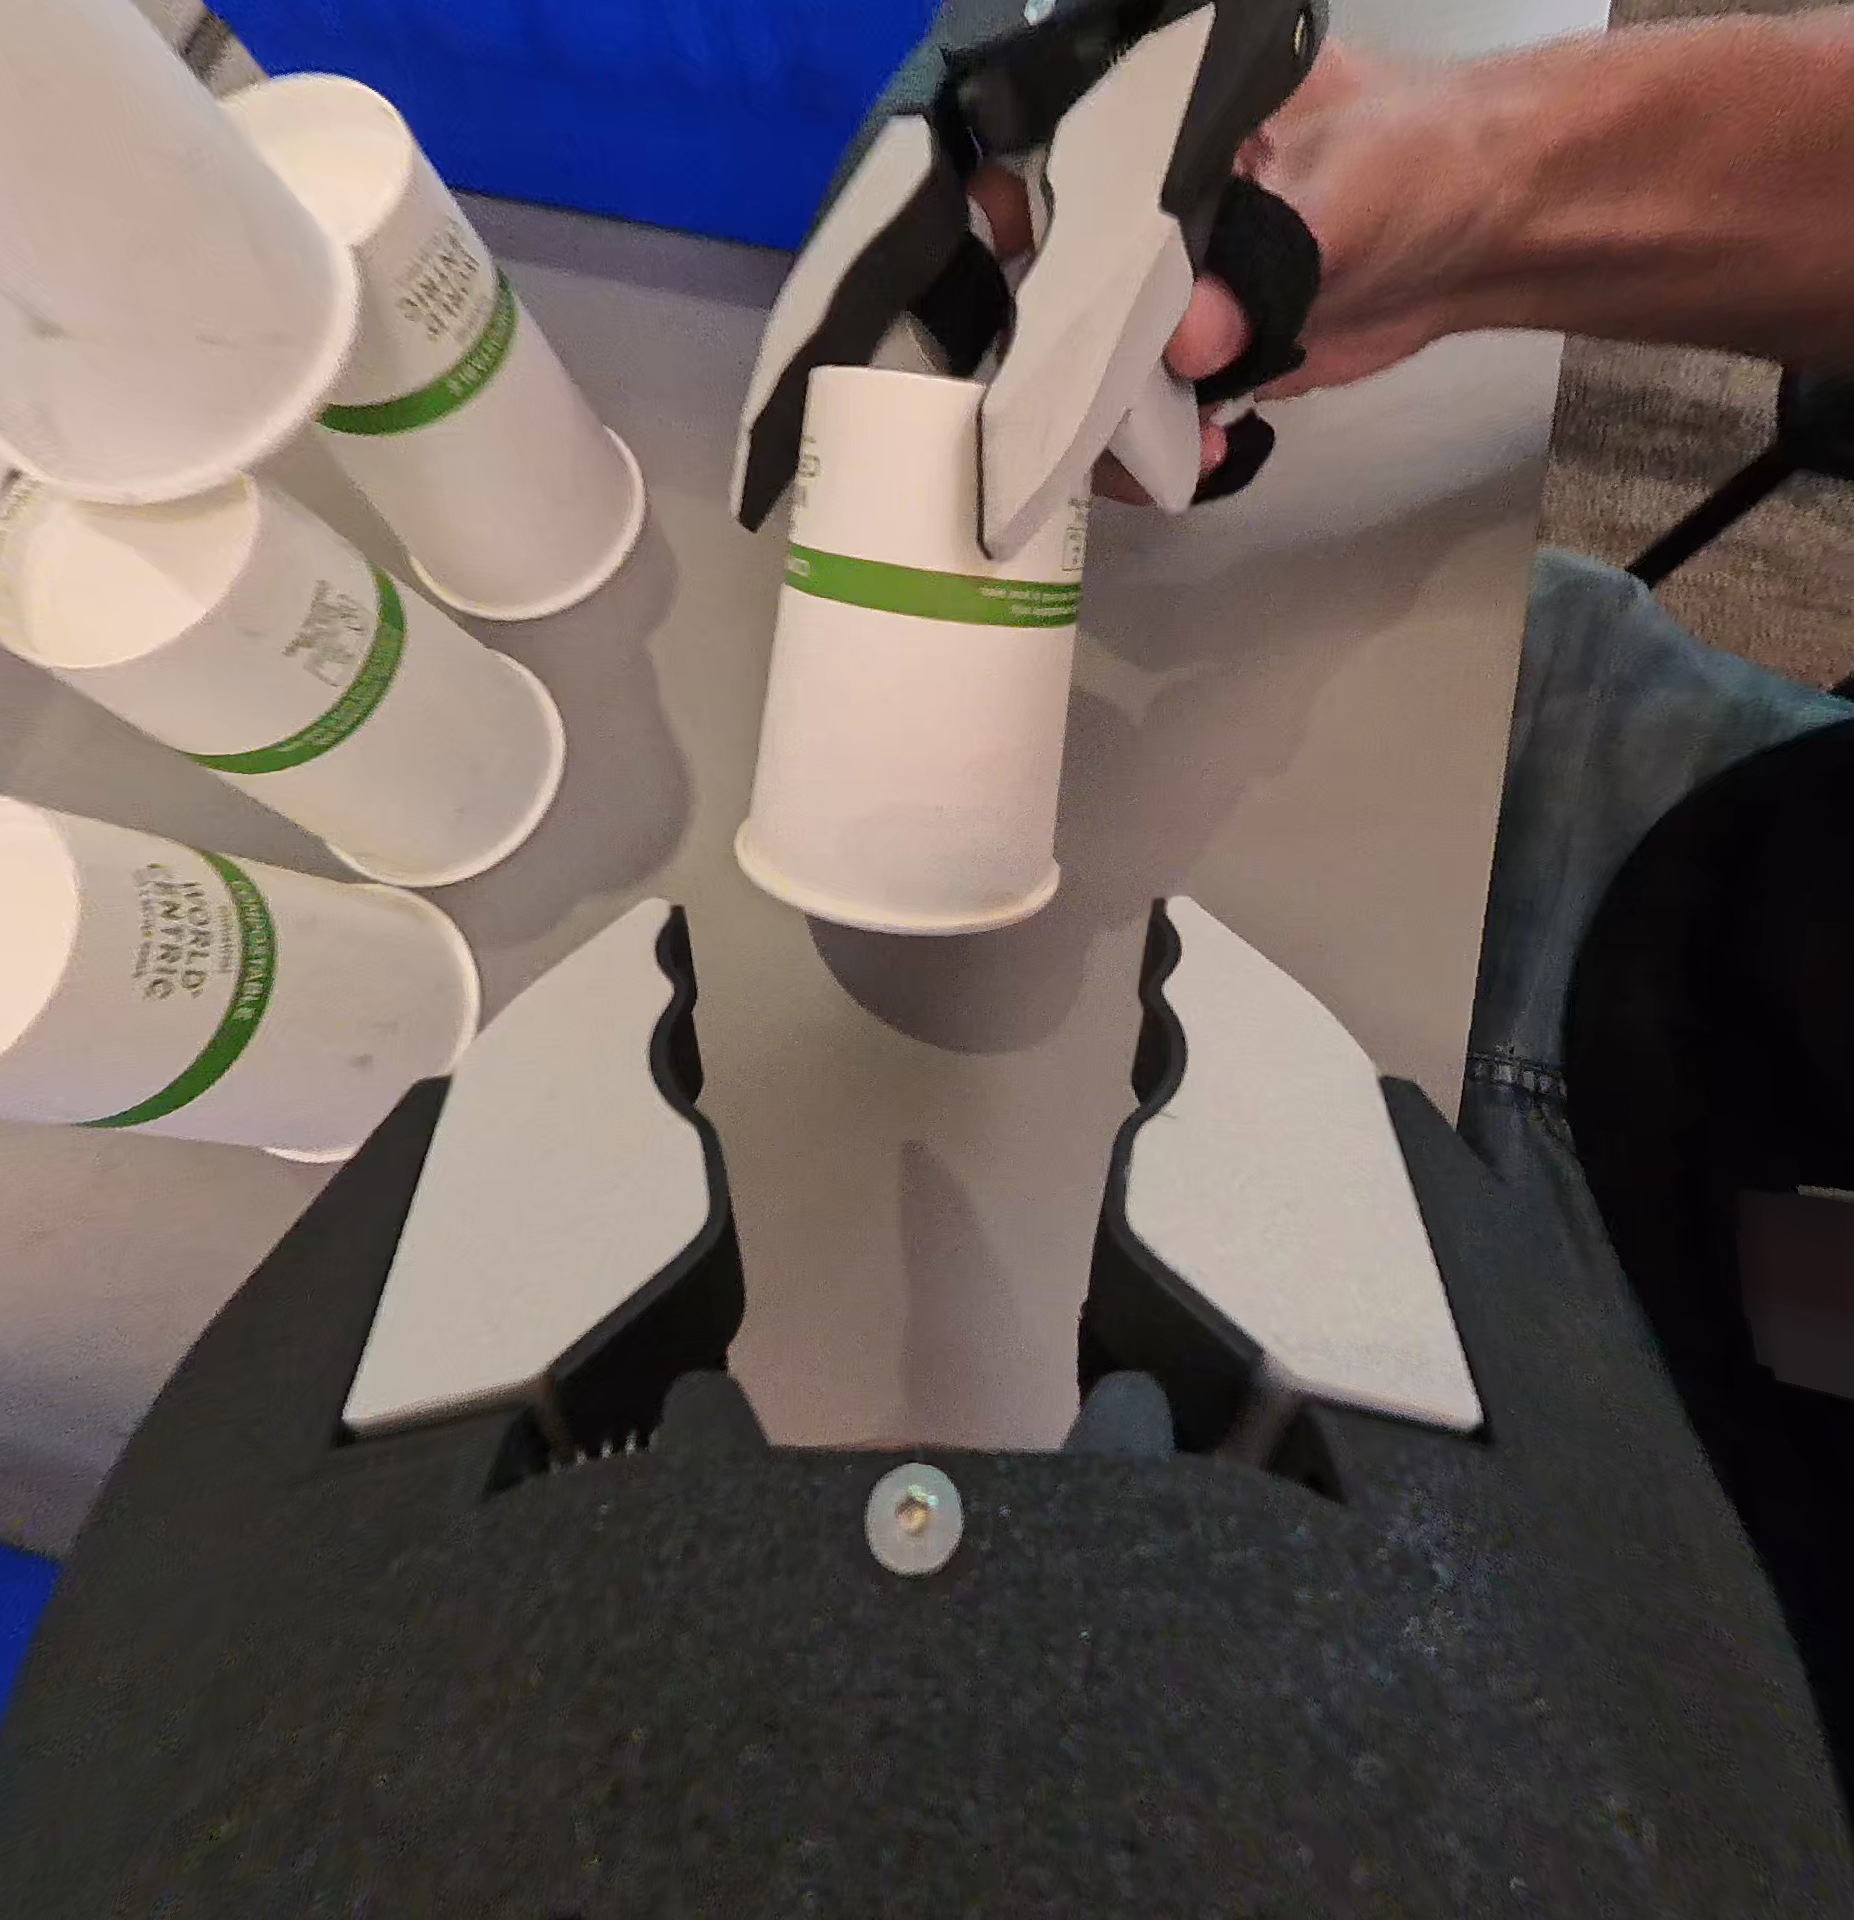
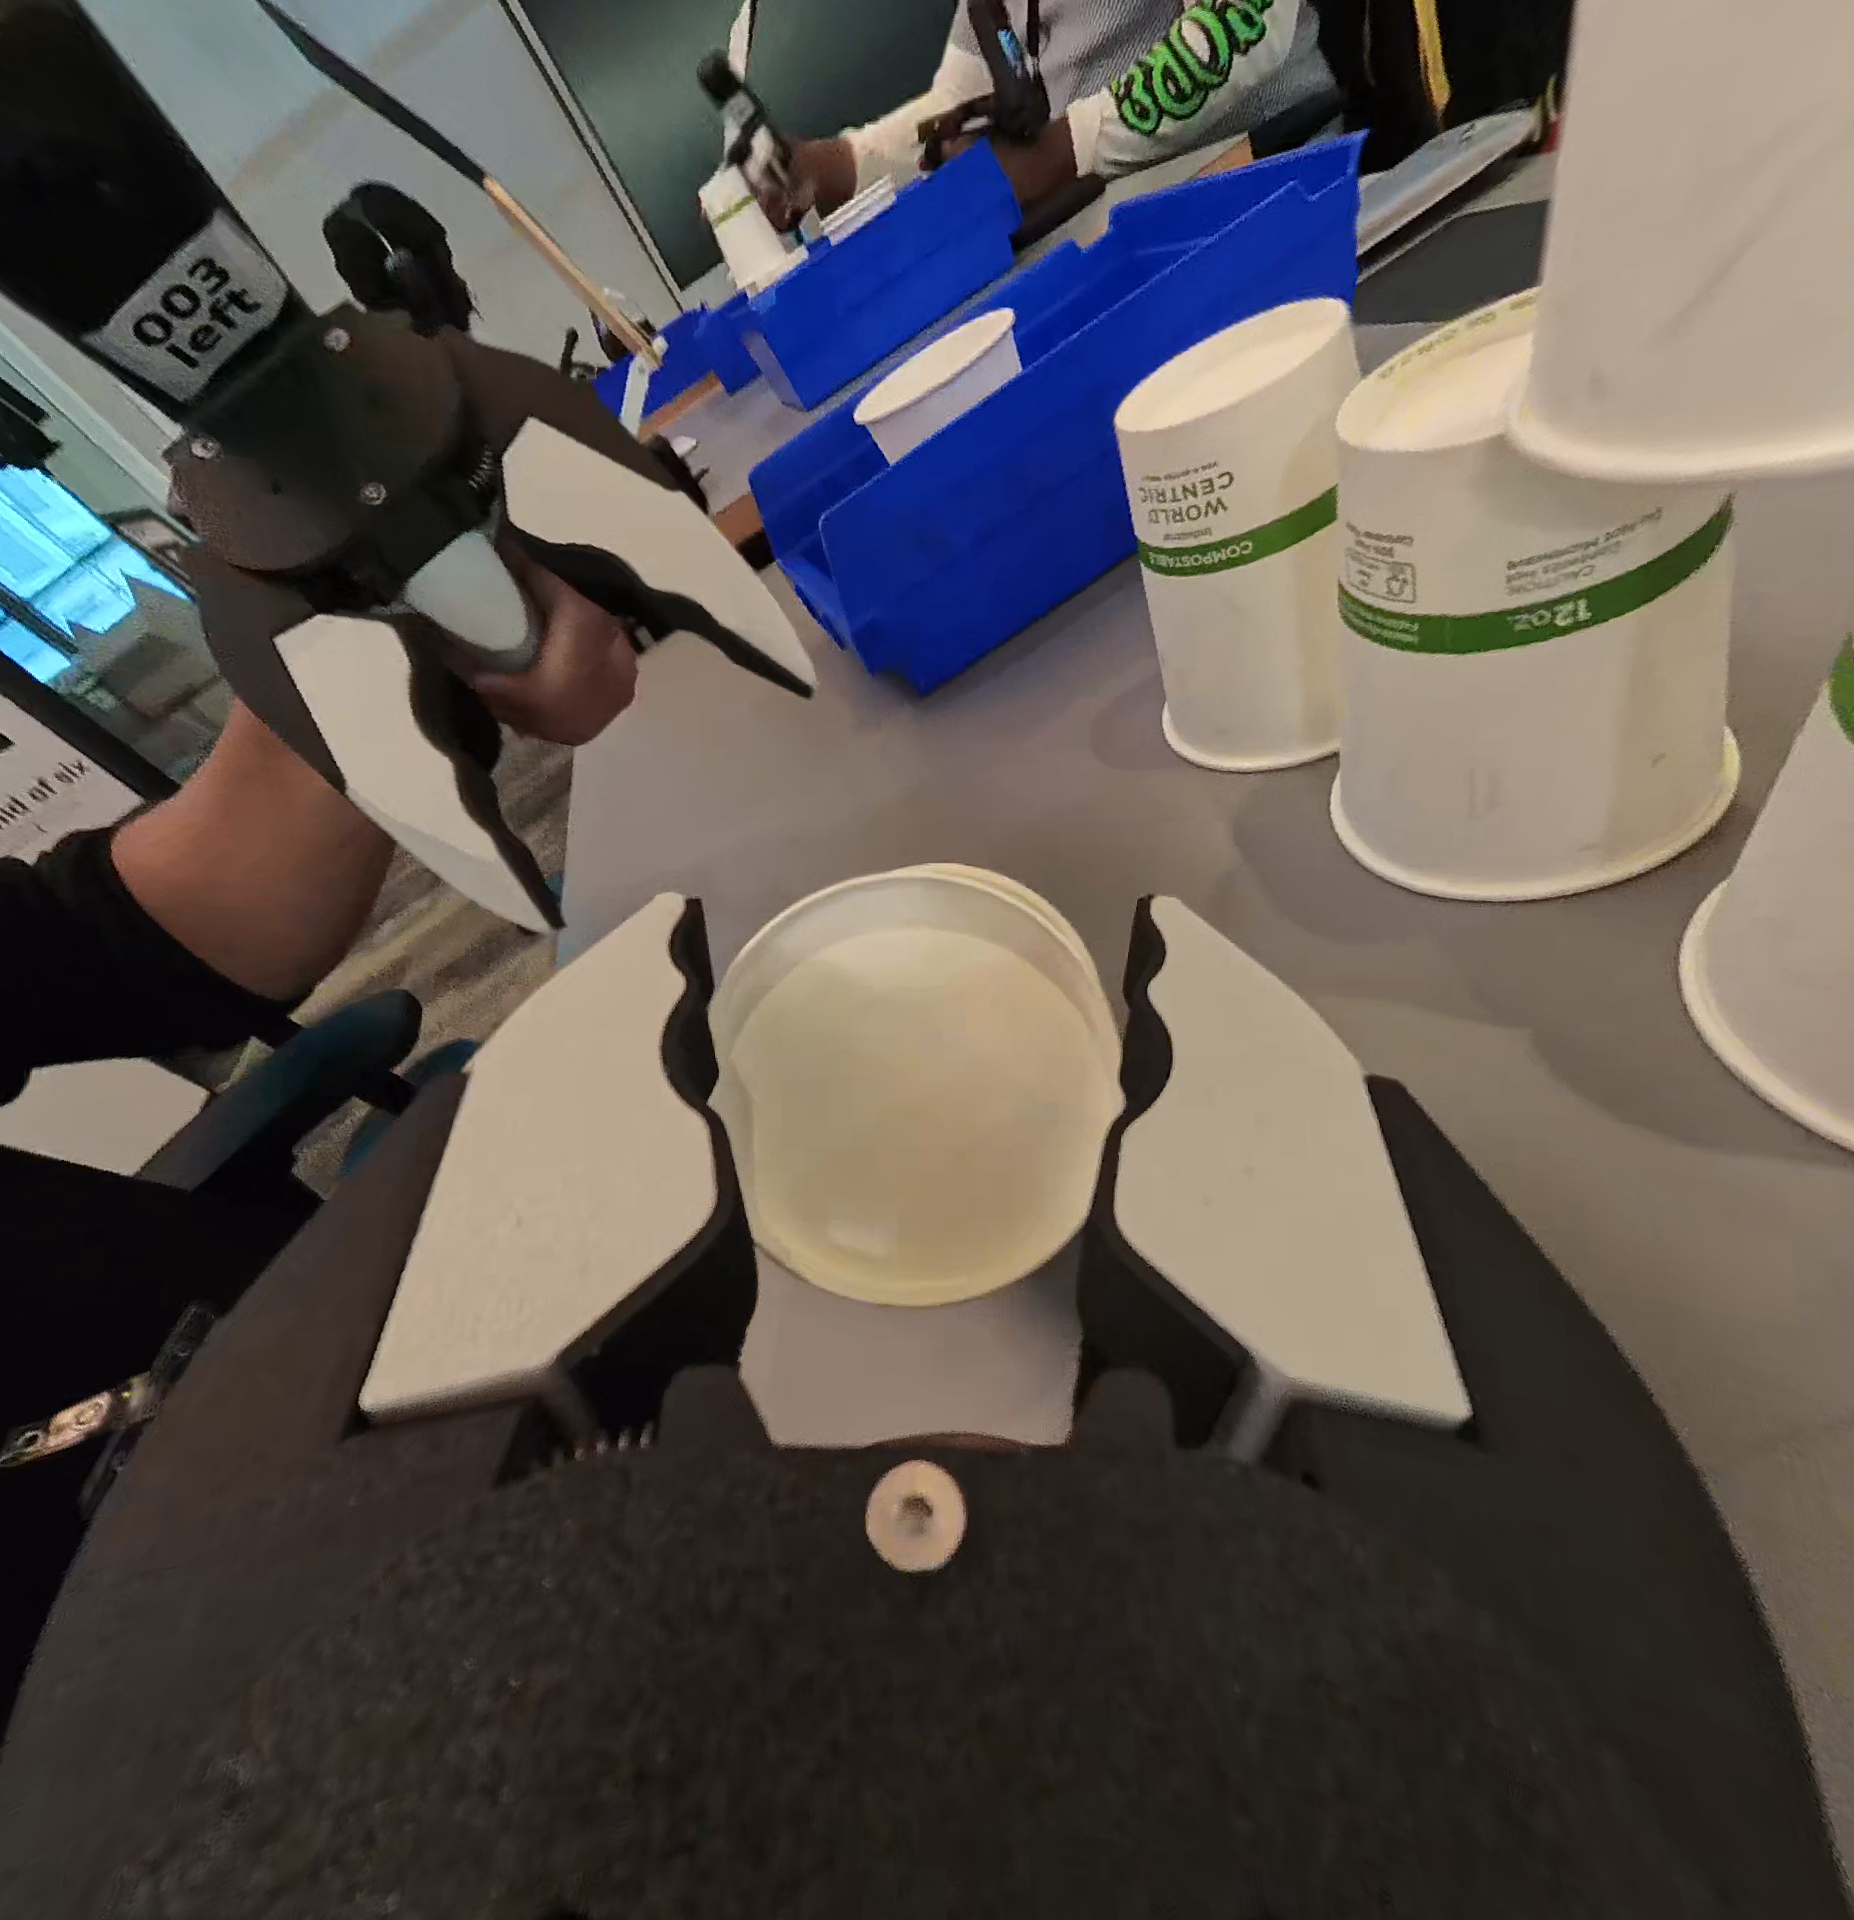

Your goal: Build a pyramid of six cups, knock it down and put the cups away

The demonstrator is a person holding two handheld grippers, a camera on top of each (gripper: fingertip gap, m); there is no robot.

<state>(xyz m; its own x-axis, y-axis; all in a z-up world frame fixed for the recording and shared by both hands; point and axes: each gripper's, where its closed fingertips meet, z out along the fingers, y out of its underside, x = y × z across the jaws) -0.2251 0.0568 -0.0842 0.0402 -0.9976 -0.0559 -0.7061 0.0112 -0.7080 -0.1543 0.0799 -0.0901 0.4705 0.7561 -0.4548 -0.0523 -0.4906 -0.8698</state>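
Left wrist view: right tongs (image 1: 881, 520) clamp an upside-down cup (image 1: 907, 727) by its base, rim just above table (image 1: 1266, 727), directly ahead of left tongs (image 1: 918, 997). Left tongs wide open, empty. Three base cups (image 1: 310, 675) stand w/ one on top, off to left tongs' left; 2nd tier looks half done. Build step. Next, prob.: lift held cup beside that upper one, centre over the gap, release gently.
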